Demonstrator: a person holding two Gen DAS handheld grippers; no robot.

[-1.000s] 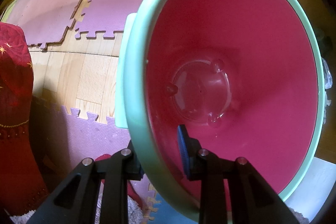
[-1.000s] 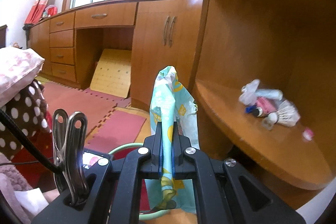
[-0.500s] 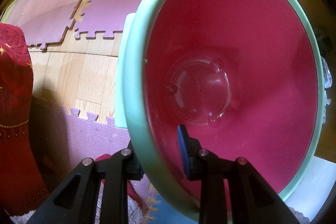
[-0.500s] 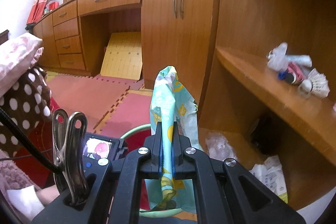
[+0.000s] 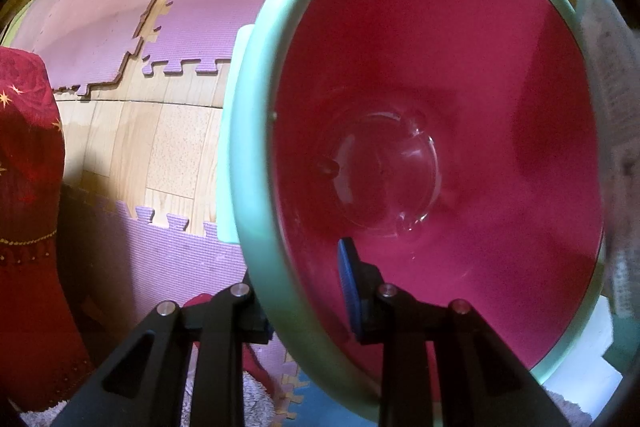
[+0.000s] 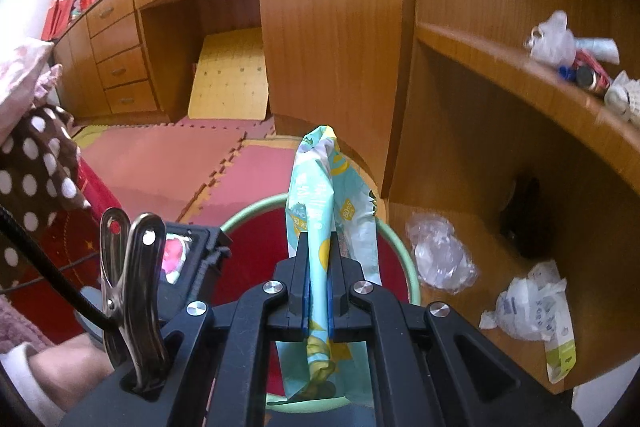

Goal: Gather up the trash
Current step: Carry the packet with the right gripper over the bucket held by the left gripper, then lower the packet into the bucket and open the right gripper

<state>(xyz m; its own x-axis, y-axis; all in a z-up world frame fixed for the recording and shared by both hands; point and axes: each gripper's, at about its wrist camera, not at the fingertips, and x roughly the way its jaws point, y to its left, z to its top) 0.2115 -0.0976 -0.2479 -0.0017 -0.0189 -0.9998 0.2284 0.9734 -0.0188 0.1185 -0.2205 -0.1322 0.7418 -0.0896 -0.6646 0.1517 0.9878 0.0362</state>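
The right gripper [image 6: 318, 279] has its jaws pressed together on a crumpled light-blue plastic wrapper with yellow print [image 6: 320, 195], which stands up between the pads and hangs out below them. Directly under the wrapper sits the round bin with a mint-green rim and a dark red inside [image 6: 256, 247]. The left gripper [image 5: 308, 291] pinches that bin's rim [image 5: 256, 131], one pad inside the bin and one outside. The bin's inside looks bare down to its glossy bottom. To the right of the bin, on the low wooden shelf [image 6: 472, 315], lie a clear crumpled plastic bag [image 6: 440, 255] and a white printed wrapper [image 6: 532, 311]. Above and right of the bin, an upper wooden shelf [image 6: 520, 75] carries a small heap of mixed clutter [image 6: 576, 59]. Behind the bin, pink foam puzzle mats [image 6: 168, 159] cover the wooden floor.
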